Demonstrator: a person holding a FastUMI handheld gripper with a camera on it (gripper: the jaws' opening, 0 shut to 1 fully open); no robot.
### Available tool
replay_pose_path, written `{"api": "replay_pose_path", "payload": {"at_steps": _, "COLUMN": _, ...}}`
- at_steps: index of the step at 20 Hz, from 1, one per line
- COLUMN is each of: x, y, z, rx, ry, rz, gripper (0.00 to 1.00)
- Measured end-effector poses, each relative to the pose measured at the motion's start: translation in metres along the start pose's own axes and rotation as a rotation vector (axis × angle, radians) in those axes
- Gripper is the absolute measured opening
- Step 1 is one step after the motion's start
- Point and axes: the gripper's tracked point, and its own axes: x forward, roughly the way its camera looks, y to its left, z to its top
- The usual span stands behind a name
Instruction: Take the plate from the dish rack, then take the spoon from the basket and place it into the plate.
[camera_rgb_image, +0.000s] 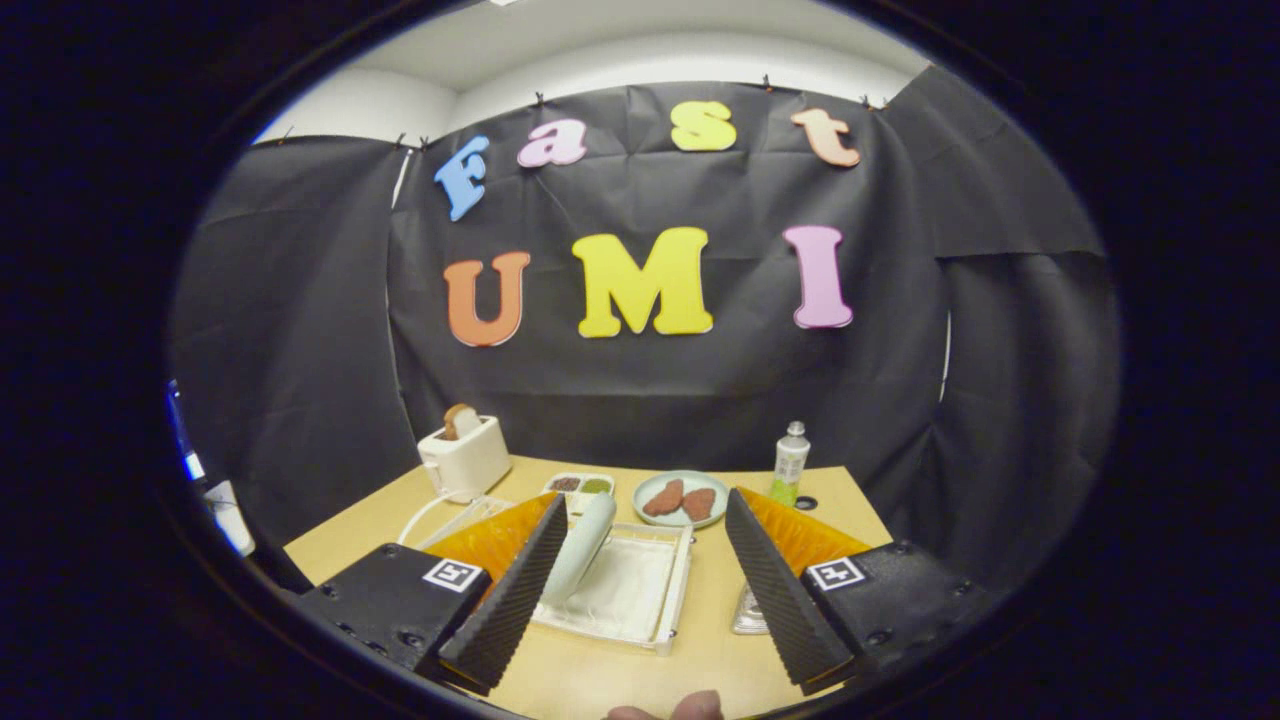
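A pale plate (581, 545) stands on edge in the white dish rack (655, 610) on the wooden table. It leans close to the inner side of my left finger (510, 590). My gripper (646, 498) is open above the rack, jaws wide apart, and nothing is pressed between them. The plate lies between the fingers, far from the right finger (775, 590). A small clear basket (750, 612) sits to the right of the rack, mostly hidden behind the right finger; I cannot make out a spoon in it.
Beyond the fingers are a round plate with two reddish food pieces (681, 498), a small divided dish (580, 486), a white toaster with bread (463, 455) and its cord, and a bottle (790, 463). Black cloth walls the table. A fingertip (670, 708) shows below.
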Motion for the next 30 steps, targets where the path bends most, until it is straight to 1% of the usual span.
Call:
{"api": "replay_pose_path", "payload": {"at_steps": 3, "x": 0.033, "y": 0.011, "z": 0.002, "rx": -0.011, "ry": 0.147, "rz": 0.024, "gripper": 1.0}}
{"api": "replay_pose_path", "payload": {"at_steps": 5, "x": 0.052, "y": 0.02, "z": 0.003, "rx": 0.003, "ry": 0.232, "rz": 0.047, "gripper": 1.0}}
{"api": "replay_pose_path", "payload": {"at_steps": 7, "x": 0.07, "y": 0.029, "z": -0.001, "rx": 0.022, "ry": 0.308, "rz": 0.053, "gripper": 1.0}}
{"api": "replay_pose_path", "payload": {"at_steps": 11, "x": 0.112, "y": 0.047, "z": -0.024, "rx": 0.082, "ry": 0.479, "rz": 0.043, "gripper": 1.0}}
{"api": "replay_pose_path", "payload": {"at_steps": 14, "x": 0.138, "y": 0.06, "z": -0.047, "rx": 0.156, "ry": 0.594, "rz": 0.04, "gripper": 1.0}}
{"api": "replay_pose_path", "payload": {"at_steps": 16, "x": 0.152, "y": 0.056, "z": -0.055, "rx": 0.187, "ry": 0.621, "rz": 0.016, "gripper": 1.0}}
{"api": "replay_pose_path", "payload": {"at_steps": 20, "x": 0.171, "y": 0.055, "z": -0.068, "rx": 0.204, "ry": 0.676, "rz": -0.013, "gripper": 1.0}}
{"api": "replay_pose_path", "payload": {"at_steps": 23, "x": 0.177, "y": 0.063, "z": -0.078, "rx": 0.218, "ry": 0.716, "rz": -0.002, "gripper": 0.98}}
{"api": "replay_pose_path", "payload": {"at_steps": 25, "x": 0.182, "y": 0.07, "z": -0.082, "rx": 0.23, "ry": 0.73, "rz": 0.002, "gripper": 0.89}}
{"api": "replay_pose_path", "payload": {"at_steps": 27, "x": 0.188, "y": 0.071, "z": -0.089, "rx": 0.229, "ry": 0.738, "rz": -0.02, "gripper": 0.83}}
{"api": "replay_pose_path", "payload": {"at_steps": 28, "x": 0.192, "y": 0.071, "z": -0.093, "rx": 0.23, "ry": 0.739, "rz": -0.032, "gripper": 0.76}}
{"api": "replay_pose_path", "payload": {"at_steps": 30, "x": 0.193, "y": 0.073, "z": -0.094, "rx": 0.232, "ry": 0.743, "rz": -0.049, "gripper": 0.68}}
